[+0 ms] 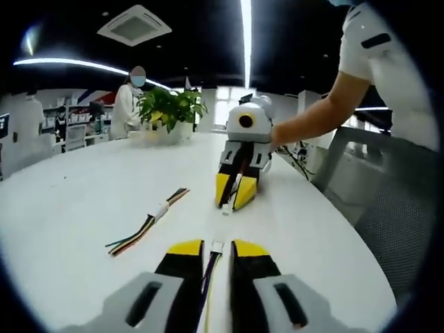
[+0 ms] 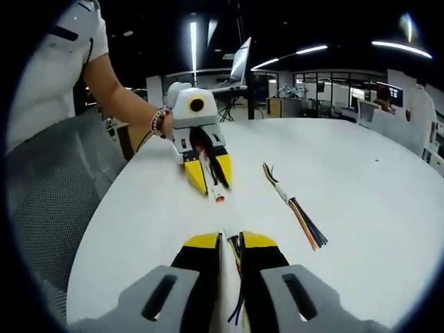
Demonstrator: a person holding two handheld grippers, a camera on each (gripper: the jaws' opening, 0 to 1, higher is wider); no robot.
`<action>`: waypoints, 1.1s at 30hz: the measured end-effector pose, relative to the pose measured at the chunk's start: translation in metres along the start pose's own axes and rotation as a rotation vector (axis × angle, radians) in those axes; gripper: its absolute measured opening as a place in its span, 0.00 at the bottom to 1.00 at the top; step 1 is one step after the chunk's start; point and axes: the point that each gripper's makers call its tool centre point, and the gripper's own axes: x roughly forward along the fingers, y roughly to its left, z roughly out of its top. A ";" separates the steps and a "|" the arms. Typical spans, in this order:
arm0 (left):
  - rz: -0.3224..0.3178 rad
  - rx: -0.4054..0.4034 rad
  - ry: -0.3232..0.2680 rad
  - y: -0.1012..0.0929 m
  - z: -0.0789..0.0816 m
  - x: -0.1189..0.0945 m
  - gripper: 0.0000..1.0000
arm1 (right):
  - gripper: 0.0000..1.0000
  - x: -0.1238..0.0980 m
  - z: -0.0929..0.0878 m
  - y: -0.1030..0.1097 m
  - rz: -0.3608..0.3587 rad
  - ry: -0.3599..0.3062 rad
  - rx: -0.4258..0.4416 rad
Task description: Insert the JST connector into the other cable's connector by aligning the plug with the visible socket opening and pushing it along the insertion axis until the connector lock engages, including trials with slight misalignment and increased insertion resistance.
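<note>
both grippers, left (image 1: 217, 251) and right (image 2: 229, 242), were clamped on their cables, connectors facing, well apart over the table (image 1: 83, 194). spare cable (image 1: 147, 223) lay beside. i'd square plug (image 2: 219, 197) to socket (image 1: 226, 208), then push straight.

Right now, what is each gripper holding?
Left gripper: shut on a connector cable.
Right gripper: shut on the other connector cable.

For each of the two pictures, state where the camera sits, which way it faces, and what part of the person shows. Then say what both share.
Left gripper view: rides the left gripper, facing the right gripper across the white round table; a forearm shows.
Right gripper view: rides the right gripper, facing the left gripper; a wrist with bracelet shows.
Shared: each clamps a cable; spare multicoloured wire bundle lies on the table.
</note>
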 end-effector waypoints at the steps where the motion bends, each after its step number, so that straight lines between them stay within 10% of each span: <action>1: 0.004 0.015 -0.020 0.001 0.004 0.001 0.07 | 0.08 0.000 -0.001 -0.001 -0.006 -0.002 0.015; 33: -0.024 0.042 -0.003 0.000 0.012 0.000 0.00 | 0.03 -0.001 0.007 -0.005 -0.045 -0.011 -0.016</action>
